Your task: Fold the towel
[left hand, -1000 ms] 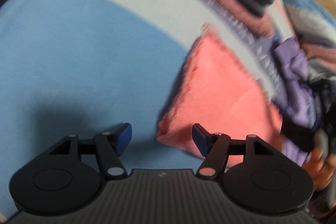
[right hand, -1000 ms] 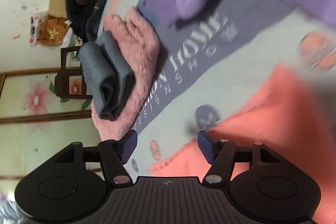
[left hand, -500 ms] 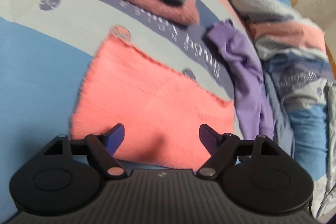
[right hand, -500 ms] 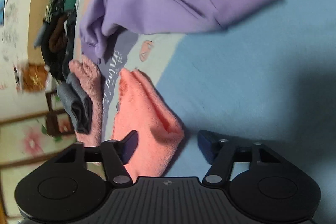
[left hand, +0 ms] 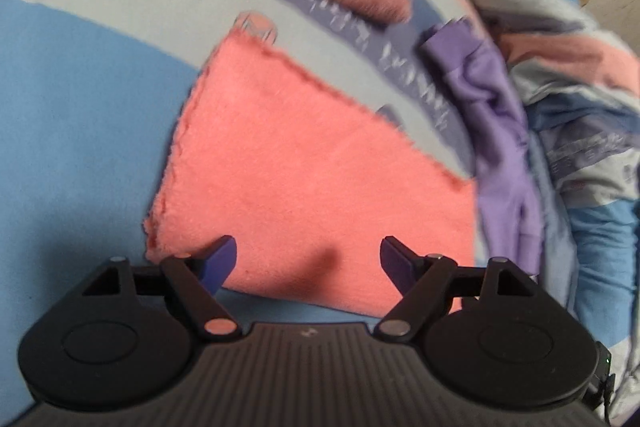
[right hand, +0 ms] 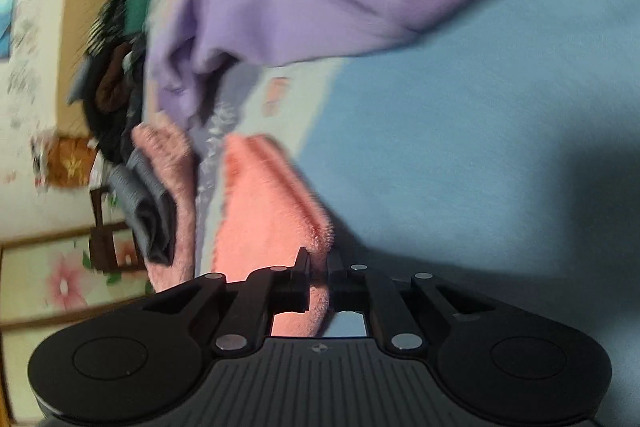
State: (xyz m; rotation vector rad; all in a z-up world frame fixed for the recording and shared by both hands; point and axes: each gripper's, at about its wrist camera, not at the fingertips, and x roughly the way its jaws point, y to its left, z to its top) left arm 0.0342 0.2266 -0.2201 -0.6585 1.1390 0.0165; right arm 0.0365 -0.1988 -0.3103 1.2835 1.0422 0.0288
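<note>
A coral-pink fleecy towel (left hand: 304, 179) is laid folded on the blue and pale patterned bed cover (left hand: 80, 131); its near corner is pinched between the closed fingers of the right tool (right hand: 318, 263); the left tool (left hand: 308, 259) is held wide apart above the towel's near edge, with nothing gripped; a crumpled purple garment (left hand: 496, 131) is seen just beside the towel; a folded grey cloth (right hand: 148, 203) is stacked on a dusty-pink fluffy towel (right hand: 176, 163) beyond it.

towel (left hand: 316, 183): coral, flat on bedspread (left hand: 80, 131)
left gripper (left hand: 308, 261): jaws wide apart, over towel's near edge
purple cloth (left hand: 496, 131): just right of towel
</note>
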